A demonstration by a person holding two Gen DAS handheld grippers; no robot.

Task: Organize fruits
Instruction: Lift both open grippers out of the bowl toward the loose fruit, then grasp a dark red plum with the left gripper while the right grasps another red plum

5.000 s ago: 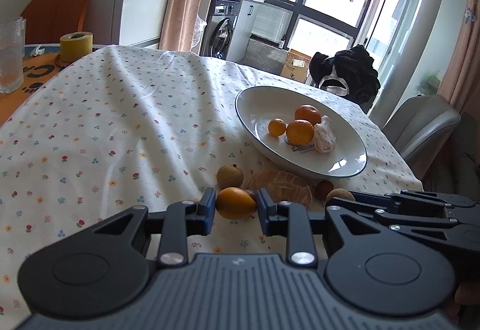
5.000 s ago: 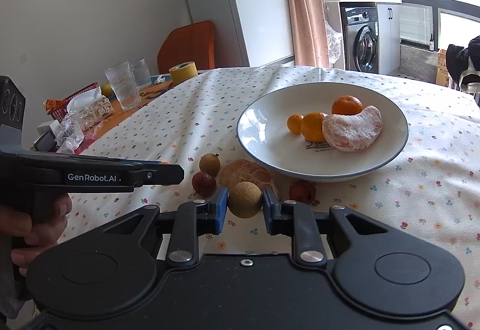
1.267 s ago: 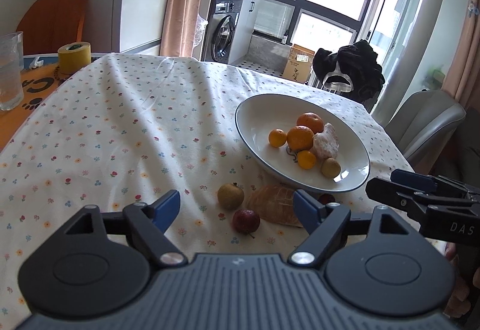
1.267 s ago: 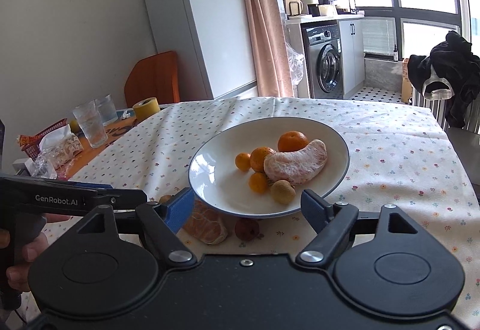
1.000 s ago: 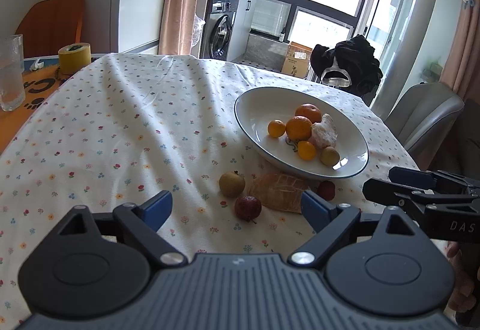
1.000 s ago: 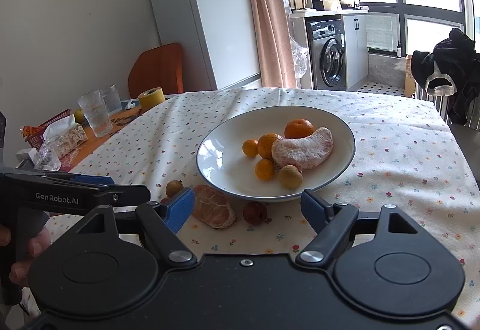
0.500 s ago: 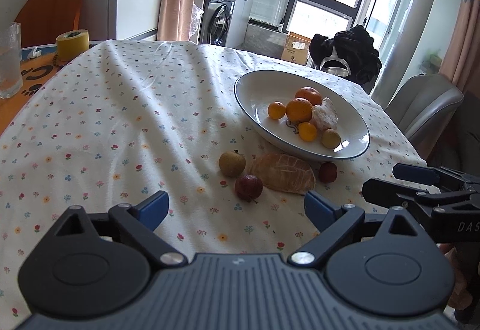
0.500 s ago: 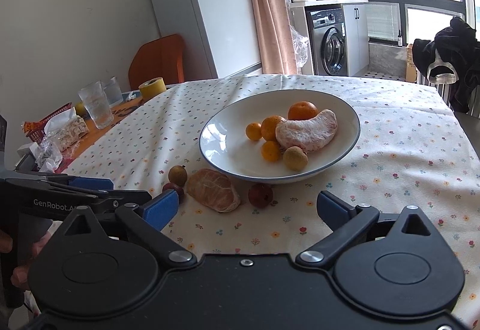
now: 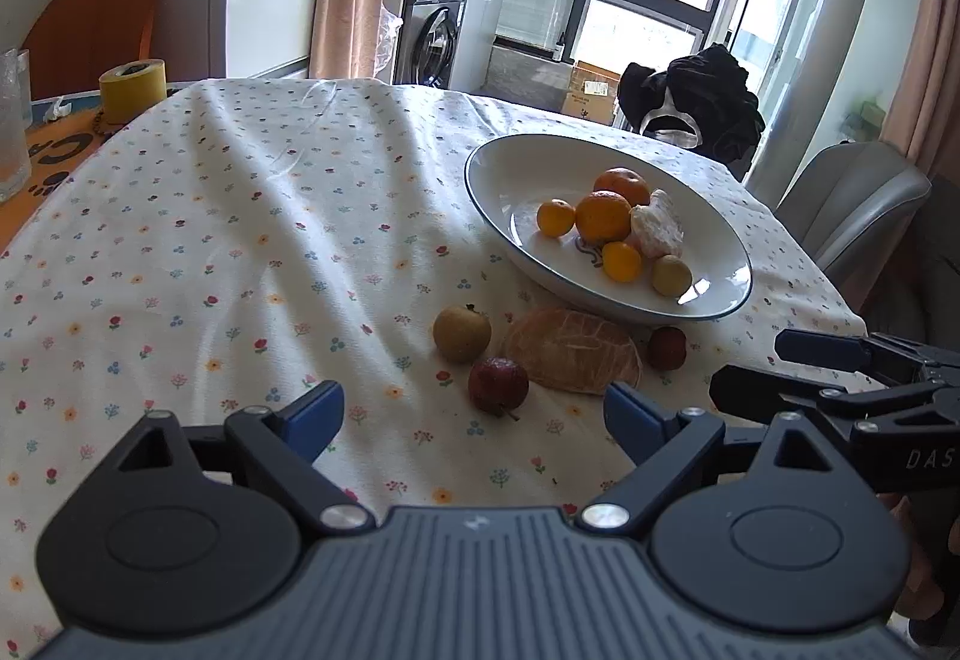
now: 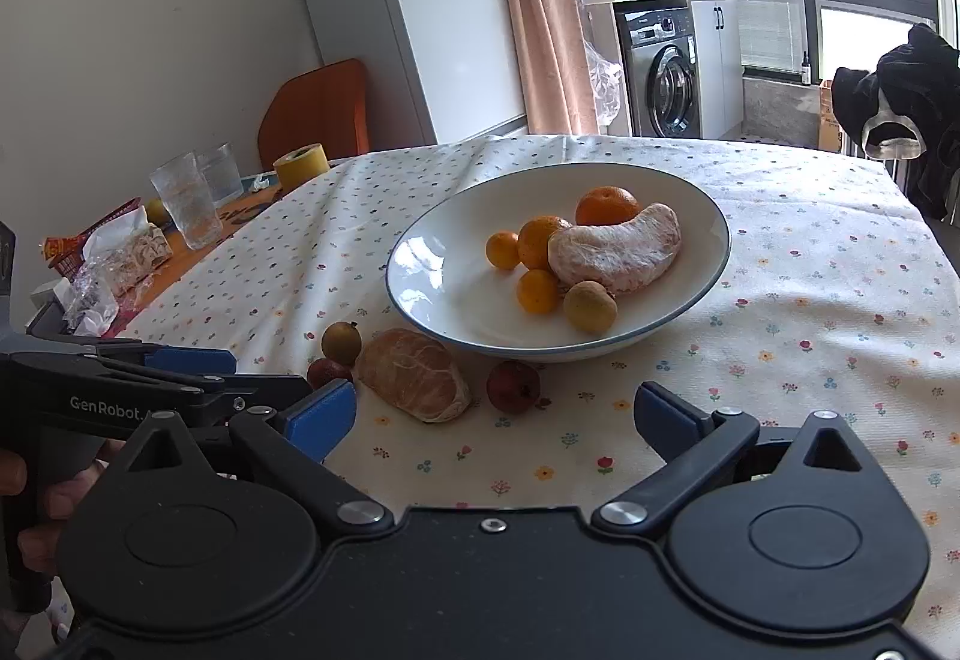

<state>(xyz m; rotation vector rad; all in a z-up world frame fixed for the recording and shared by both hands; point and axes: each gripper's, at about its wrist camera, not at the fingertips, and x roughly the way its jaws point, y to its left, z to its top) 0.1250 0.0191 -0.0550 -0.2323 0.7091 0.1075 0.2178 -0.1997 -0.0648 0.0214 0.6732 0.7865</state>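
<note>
On the flowered tablecloth [image 9: 240, 216], just in front of the white bowl [image 9: 516, 168], 4 pieces lie outside it: a yellow-brown fruit [image 9: 461, 333], a dark red fruit [image 9: 498, 385], a peeled citrus piece [image 9: 573, 351] and a second red fruit [image 9: 666, 348] close under the bowl's rim; the bowl itself holds 4 oranges, a peeled citrus segment [image 10: 615, 246] and a tan round fruit [image 10: 590, 306]. The likely trouble is with the small round fruits; they could roll away on the wrinkled cloth if a finger nudges one before the pads close evenly, and the dark red fruit sits so near the peeled citrus piece that a wide grasp could catch both or push the piece aside; the peeled pieces look soft and could be squashed by a hard squeeze; a fruit dropped carelessly into the bowl could knock the pile about; the 2 tools sit near each other and could collide when reaching for the same cluster. The left gripper [image 9: 474, 414] stands wide, its jaws narrowing slightly, with nothing between them and touching nothing; the right gripper [image 10: 501, 417] is spread wide too, empty, short of the fruit.
</note>
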